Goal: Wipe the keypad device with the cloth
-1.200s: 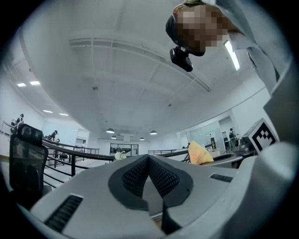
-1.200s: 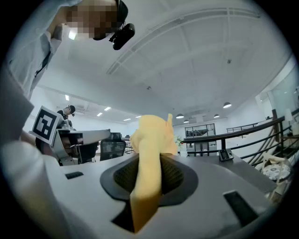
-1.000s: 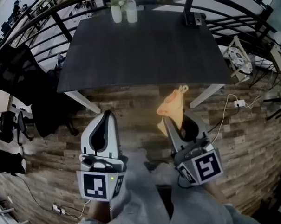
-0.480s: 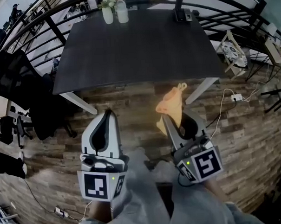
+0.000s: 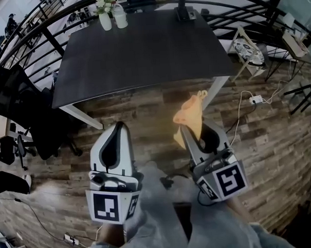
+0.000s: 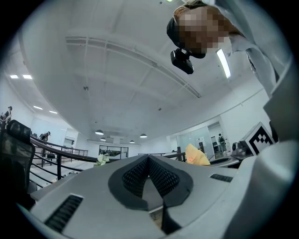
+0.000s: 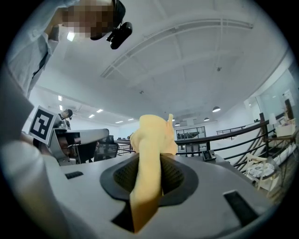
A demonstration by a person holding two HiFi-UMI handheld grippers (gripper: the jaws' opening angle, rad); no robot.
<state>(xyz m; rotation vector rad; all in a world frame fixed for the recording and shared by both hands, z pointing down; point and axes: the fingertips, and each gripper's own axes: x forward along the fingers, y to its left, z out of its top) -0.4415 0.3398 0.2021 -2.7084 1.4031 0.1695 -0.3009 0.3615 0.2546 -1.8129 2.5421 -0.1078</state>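
Note:
The keypad device (image 5: 184, 14) is a small dark box at the far edge of the dark table (image 5: 142, 54); in the right gripper view it shows small as the keypad device (image 7: 209, 155). My right gripper (image 5: 189, 134) is held over the wooden floor, short of the table's near edge, shut on a yellow-orange cloth (image 5: 190, 117) that sticks up past its tips. Seen along the right gripper (image 7: 148, 161), the cloth (image 7: 150, 144) runs between the jaws. My left gripper (image 5: 116, 129) is beside it, shut and empty. In its own view the left gripper (image 6: 148, 159) has its tips touching.
Two white vases (image 5: 112, 19) with flowers stand at the table's far left corner. Black office chairs (image 5: 17, 91) crowd the left side. A white power strip (image 5: 255, 99) and cable lie on the floor at right, near a light chair (image 5: 246, 49). Railings curve behind the table.
The table and the things on it have drifted to the left in the head view. Both grippers keep their places in the frame, the cloth still clamped in the right one.

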